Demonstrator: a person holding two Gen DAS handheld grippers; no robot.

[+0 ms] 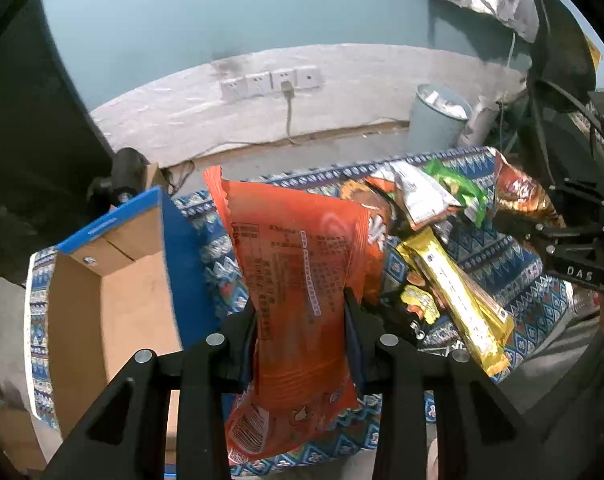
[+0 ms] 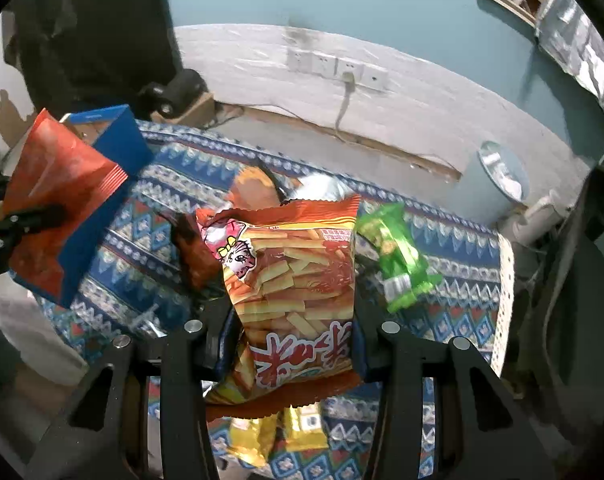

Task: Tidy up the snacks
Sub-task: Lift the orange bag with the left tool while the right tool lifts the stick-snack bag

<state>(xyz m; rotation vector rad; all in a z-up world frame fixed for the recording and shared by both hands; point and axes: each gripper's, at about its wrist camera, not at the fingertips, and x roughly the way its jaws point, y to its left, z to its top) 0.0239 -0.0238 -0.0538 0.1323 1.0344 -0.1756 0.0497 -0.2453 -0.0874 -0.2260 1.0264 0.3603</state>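
Observation:
My left gripper [image 1: 299, 320] is shut on an orange snack bag [image 1: 297, 264] and holds it above the patterned table, just right of an open cardboard box with blue sides [image 1: 113, 280]. The same bag [image 2: 57, 188] and box [image 2: 121, 144] show at the left of the right wrist view. My right gripper [image 2: 293, 328] is shut on a red and orange fries bag [image 2: 293, 276], lifted over the snack pile. A green packet [image 2: 398, 256] lies to its right and yellow packets [image 2: 277, 432] lie below it. In the left wrist view the pile holds a long yellow packet [image 1: 458, 300] and a green packet [image 1: 458, 188].
The table wears a blue patterned cloth [image 2: 454, 240]. A grey waste bin [image 1: 438, 120] stands on the floor beyond the table, near wall sockets [image 1: 269, 82]. A dark cabinet [image 1: 25, 132] stands at the left. The right-hand gripper's body [image 1: 574, 240] shows at the right edge.

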